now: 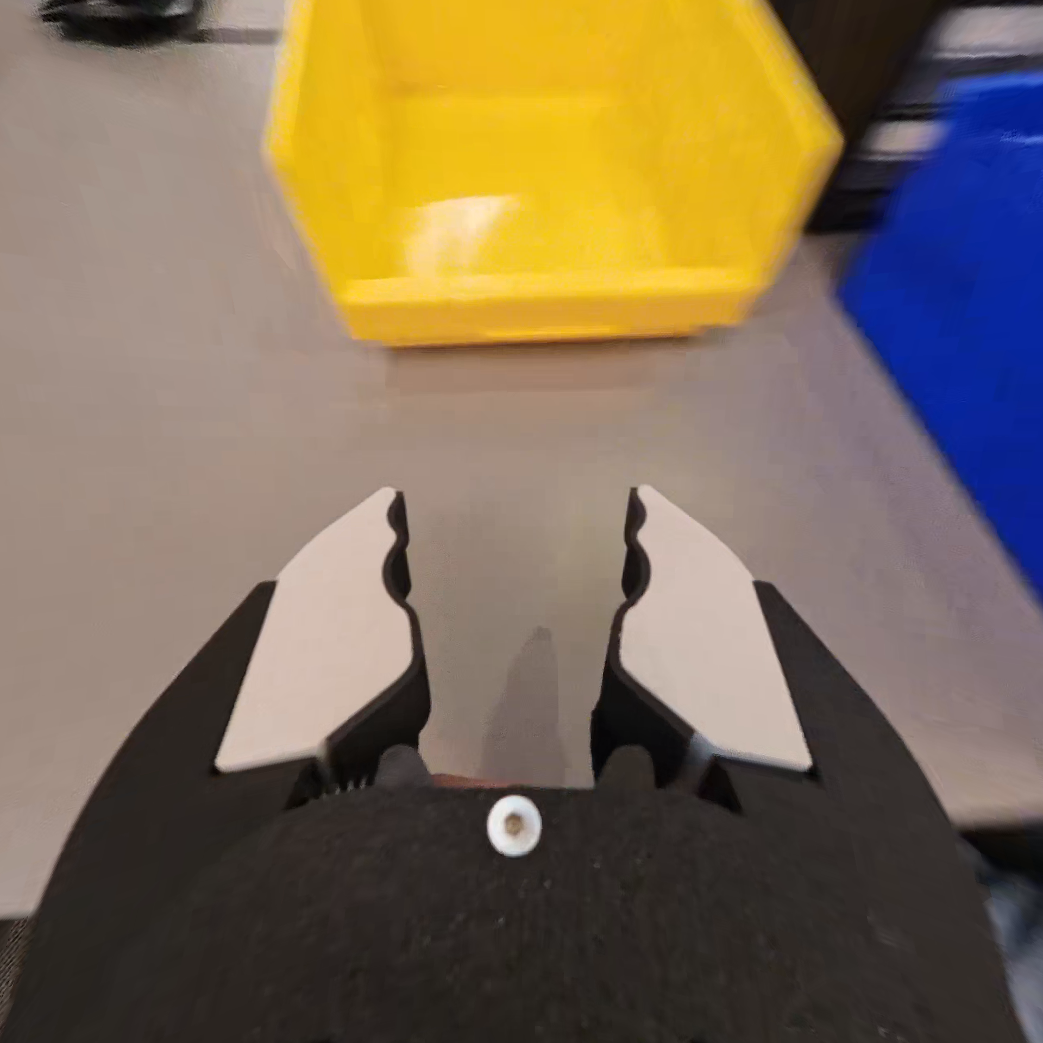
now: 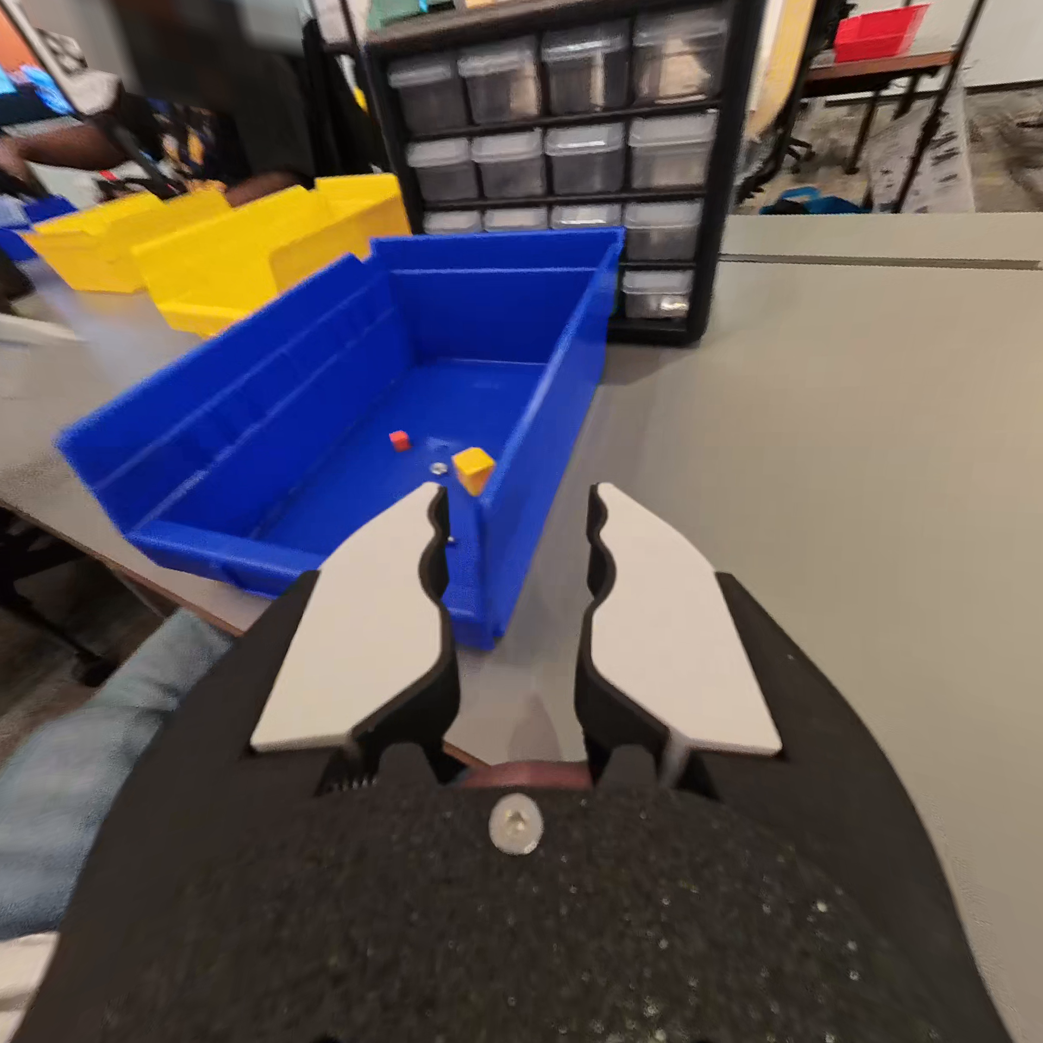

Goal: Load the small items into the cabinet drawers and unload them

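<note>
— What does your left side see?
— My left gripper (image 1: 516,496) hangs over the bare desk (image 1: 141,395), fingers apart, holding nothing. A yellow bin (image 1: 542,186) stands ahead.

— And the right?
— My right gripper (image 2: 518,492) gapes empty at the near corner of the blue bin (image 2: 316,406). Inside lie a yellow block (image 2: 473,469) and a small red cube (image 2: 399,440). The drawer cabinet (image 2: 564,141) stands behind, at the desk's far edge.

A workshop: parts cabinet (image 2: 564,152), storage bins (image 2: 242,254), worktables (image 2: 846,451)
</note>
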`<action>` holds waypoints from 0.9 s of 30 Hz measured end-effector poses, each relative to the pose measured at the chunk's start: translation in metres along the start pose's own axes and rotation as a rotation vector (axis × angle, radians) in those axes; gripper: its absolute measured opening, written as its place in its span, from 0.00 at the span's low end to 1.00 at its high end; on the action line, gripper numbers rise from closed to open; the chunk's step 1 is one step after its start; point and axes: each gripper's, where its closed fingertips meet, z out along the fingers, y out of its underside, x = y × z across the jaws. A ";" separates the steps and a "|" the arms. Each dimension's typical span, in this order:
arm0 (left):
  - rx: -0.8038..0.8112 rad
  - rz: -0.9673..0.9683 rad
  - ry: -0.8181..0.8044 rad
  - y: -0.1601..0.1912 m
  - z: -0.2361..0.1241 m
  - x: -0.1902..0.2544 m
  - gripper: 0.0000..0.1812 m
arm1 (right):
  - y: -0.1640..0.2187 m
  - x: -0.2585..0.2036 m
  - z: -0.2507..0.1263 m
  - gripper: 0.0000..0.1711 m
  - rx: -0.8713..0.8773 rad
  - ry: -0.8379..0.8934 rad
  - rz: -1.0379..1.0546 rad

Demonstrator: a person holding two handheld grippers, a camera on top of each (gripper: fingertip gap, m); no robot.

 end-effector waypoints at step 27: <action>-0.028 -0.170 -0.107 0.055 -0.046 -0.047 0.02 | 0.032 -0.282 0.078 0.24 -0.183 -0.219 -0.180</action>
